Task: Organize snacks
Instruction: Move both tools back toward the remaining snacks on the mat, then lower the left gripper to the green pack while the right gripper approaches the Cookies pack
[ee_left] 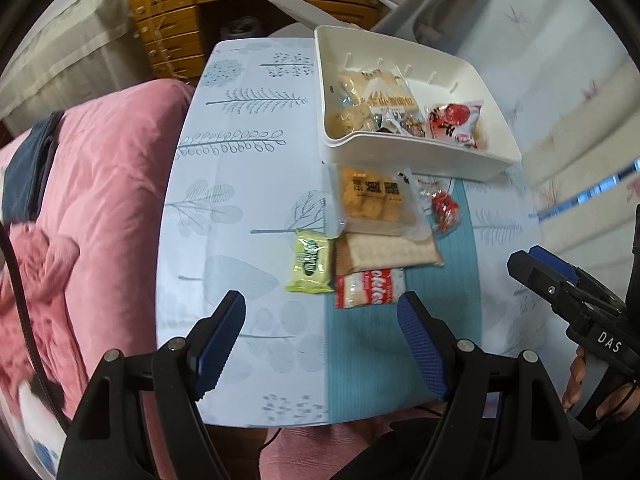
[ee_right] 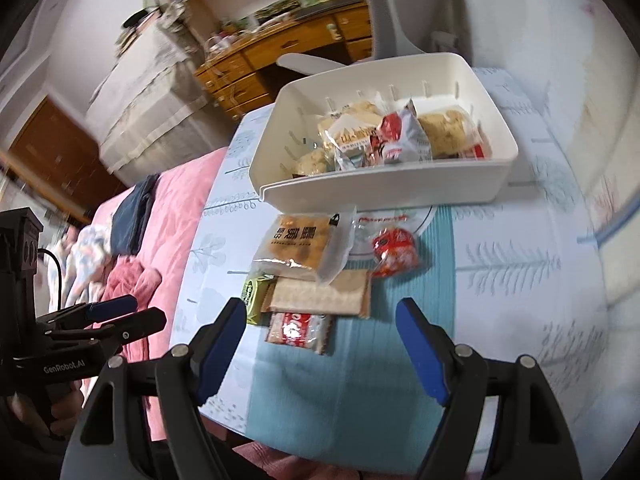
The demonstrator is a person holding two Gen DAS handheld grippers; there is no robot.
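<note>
White bin part-filled, five packets on the table

White bin (ee_left: 404,160) holds several snacks; just before it lie a biscuit pack (ee_left: 370,200), red packet (ee_left: 445,208), green packet (ee_left: 311,261), tan wafer pack (ee_left: 390,254) and red-and-white packet (ee_left: 370,289); left gripper (ee_left: 322,340) and right gripper (ee_right: 320,342) hover with jaws spread, holding nothing.

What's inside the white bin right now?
The white bin holds several snack packets: a Mount Fuji cracker pack, a red-and-white pouch, and pale biscuit packs. Whatever lies beneath them on the bin floor is covered.
</note>
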